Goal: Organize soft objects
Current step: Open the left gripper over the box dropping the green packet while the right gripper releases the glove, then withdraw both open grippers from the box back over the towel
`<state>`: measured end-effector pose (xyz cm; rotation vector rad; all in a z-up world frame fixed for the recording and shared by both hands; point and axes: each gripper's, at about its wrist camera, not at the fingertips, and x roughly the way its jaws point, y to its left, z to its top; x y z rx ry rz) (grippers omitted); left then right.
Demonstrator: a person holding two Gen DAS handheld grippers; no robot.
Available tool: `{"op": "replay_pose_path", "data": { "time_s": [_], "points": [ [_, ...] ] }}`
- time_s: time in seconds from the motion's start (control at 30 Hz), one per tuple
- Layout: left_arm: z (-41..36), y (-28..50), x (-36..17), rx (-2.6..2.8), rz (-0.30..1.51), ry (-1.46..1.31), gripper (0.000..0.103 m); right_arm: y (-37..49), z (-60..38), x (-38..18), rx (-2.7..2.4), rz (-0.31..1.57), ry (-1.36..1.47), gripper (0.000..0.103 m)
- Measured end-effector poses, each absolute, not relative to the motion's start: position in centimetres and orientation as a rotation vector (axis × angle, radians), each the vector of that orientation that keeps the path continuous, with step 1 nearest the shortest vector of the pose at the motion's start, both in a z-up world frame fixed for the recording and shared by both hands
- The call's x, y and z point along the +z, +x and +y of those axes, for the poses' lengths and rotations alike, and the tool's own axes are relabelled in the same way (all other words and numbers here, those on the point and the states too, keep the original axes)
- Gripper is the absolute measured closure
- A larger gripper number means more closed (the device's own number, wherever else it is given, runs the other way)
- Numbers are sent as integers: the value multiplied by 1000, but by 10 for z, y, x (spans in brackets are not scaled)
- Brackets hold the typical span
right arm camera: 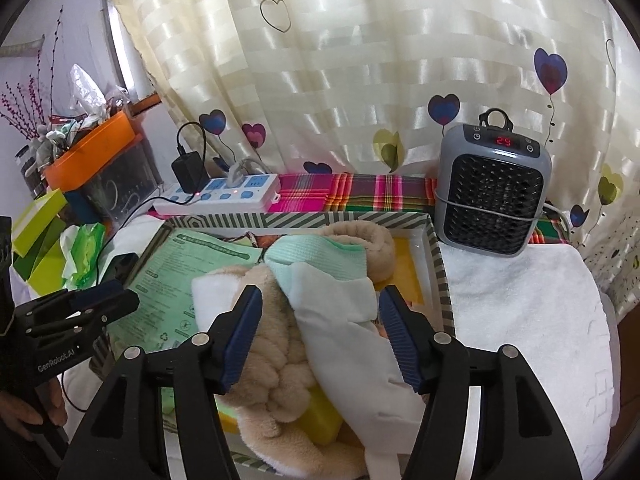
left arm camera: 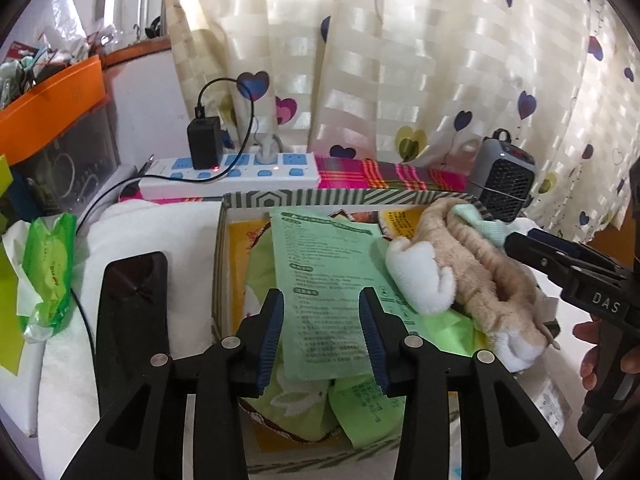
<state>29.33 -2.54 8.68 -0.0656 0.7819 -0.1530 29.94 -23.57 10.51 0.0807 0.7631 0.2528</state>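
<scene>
Across the middle of the surface sits a patterned-rim box (right arm camera: pixel 440 276), already holding most of the soft stuff: beige plush toy (right arm camera: pixel 276 368), white-and-mint sock (right arm camera: pixel 344 312) draped over it, green printed packets (left arm camera: pixel 332 288) on the left side. White towel (right arm camera: pixel 528 312) right of the box is not yet sorted, likely what's left. Right gripper (right arm camera: pixel 320 332) fingers open over the sock, holding nothing. Left gripper (left arm camera: pixel 320 332) fingers open above the packets, empty.
</scene>
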Motion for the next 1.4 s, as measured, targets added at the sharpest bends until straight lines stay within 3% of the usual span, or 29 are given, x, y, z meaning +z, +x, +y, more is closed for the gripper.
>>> {"op": "replay_pose_path", "data": {
  "time_s": [1.4],
  "points": [
    [-28, 178, 120, -142, 703, -15, 65, 172, -239, 145, 275, 661, 103, 41]
  ]
}}
